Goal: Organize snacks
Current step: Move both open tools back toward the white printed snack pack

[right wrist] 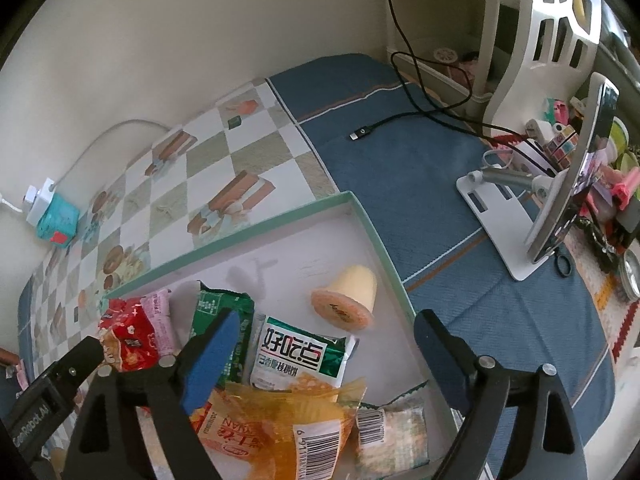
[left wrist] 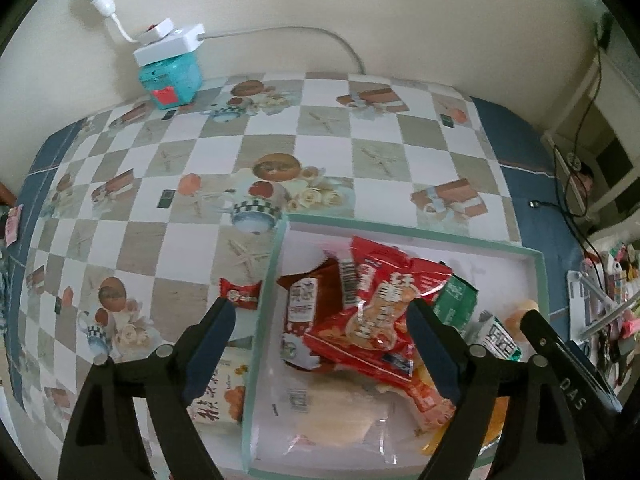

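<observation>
A shallow white cardboard tray with a pale green rim (left wrist: 404, 232) is seen lying on a table covered by a checkered, picture-printed oilcloth (left wrist: 192, 148), and most of the snacks are gathered inside it. In the left wrist view, the left gripper (left wrist: 320, 320) is held above the tray with its jaws spread wide and nothing between them; its left finger (left wrist: 212, 344) is placed over the tablecloth just outside the tray's rim, while the other finger is placed over the pile. A large red crinkled snack bag (left wrist: 384, 300) is found at the middle of the pile, with a brown packet (left wrist: 304, 300) touching it at 9 o'clock and a green foil packet (left wrist: 456, 300) at 3 o'clock. A small red wrapped candy (left wrist: 240, 292) is left on the cloth just outside the rim, at 9 o'clock from the pile, and a cream-coloured printed packet (left wrist: 224, 392) is lying outside the rim too, at 7 o'clock. In the right wrist view, the right gripper (right wrist: 324, 348) is likewise held with jaws parted and empty above the tray. A green-and-white packet with bold characters (right wrist: 300, 352) is seen between its fingers, an orange translucent bag (right wrist: 288, 420) at 6 o'clock from that packet, and a pale yellow jelly cup (right wrist: 348, 300) lying on its side at 1 o'clock. A teal box bearing a white power adapter (left wrist: 170, 64) is set by the wall at 11 o'clock in the left view.
</observation>
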A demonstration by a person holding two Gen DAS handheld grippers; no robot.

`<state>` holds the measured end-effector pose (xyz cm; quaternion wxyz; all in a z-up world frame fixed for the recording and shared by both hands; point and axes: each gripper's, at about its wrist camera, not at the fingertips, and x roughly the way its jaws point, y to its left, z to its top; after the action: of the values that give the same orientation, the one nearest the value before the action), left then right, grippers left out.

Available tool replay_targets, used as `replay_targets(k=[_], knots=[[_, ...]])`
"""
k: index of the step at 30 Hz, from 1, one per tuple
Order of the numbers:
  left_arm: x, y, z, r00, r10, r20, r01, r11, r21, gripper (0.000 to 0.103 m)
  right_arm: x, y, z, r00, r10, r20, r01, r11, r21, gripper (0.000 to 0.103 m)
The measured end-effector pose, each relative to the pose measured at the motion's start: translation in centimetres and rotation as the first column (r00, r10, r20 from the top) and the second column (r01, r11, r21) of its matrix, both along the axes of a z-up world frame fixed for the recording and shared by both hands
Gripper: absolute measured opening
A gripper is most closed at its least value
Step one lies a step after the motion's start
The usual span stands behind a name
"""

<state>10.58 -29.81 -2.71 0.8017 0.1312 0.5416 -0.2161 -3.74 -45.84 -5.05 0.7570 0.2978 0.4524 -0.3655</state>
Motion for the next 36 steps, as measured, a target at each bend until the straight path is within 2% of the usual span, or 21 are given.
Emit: replay_targets(k=[2, 5, 8, 25, 36], knots=[[0.3, 0.4, 0.0, 1.0, 0.02, 0.011, -0.02, 1.0, 0.006, 0.09, 0.1, 0.1, 0.0, 1.0, 0.004, -0.001, -0.004, 1.0, 0.0, 0.091], [0.7, 1.1, 0.1, 0.998, 0.054, 0.027, -0.055, 0.998, 0.012, 0.1, 0.2, 0.3, 0.2, 1.0, 0.011, -0.001, -0.011, 1.0, -0.003, 0.092], [1.2, 2.0, 0.2, 0.995, 0.088, 0.038, -0.089, 0.996, 0.018, 0.1, 0.4, 0.6, 0.5, 1.0, 0.018, 0.003, -0.018, 1.0, -0.007, 0.103], [2.2, 7.1, 1.3, 0.987, 0.154, 0.042, -0.155, 0.988, 0.026, 0.1, 1.2, 4.2, 3.3, 0.998, 0.062, -0.007, -0.062, 0.997, -0.036, 0.103], [2.2, 10.4, 1.7, 0.983, 0.179, 0.045, -0.181, 0.983, 0.039, 0.1, 2.2, 8.5, 4.6, 0.992, 0.126, 0.015, -0.125, 0.991, -0.038, 0.103]])
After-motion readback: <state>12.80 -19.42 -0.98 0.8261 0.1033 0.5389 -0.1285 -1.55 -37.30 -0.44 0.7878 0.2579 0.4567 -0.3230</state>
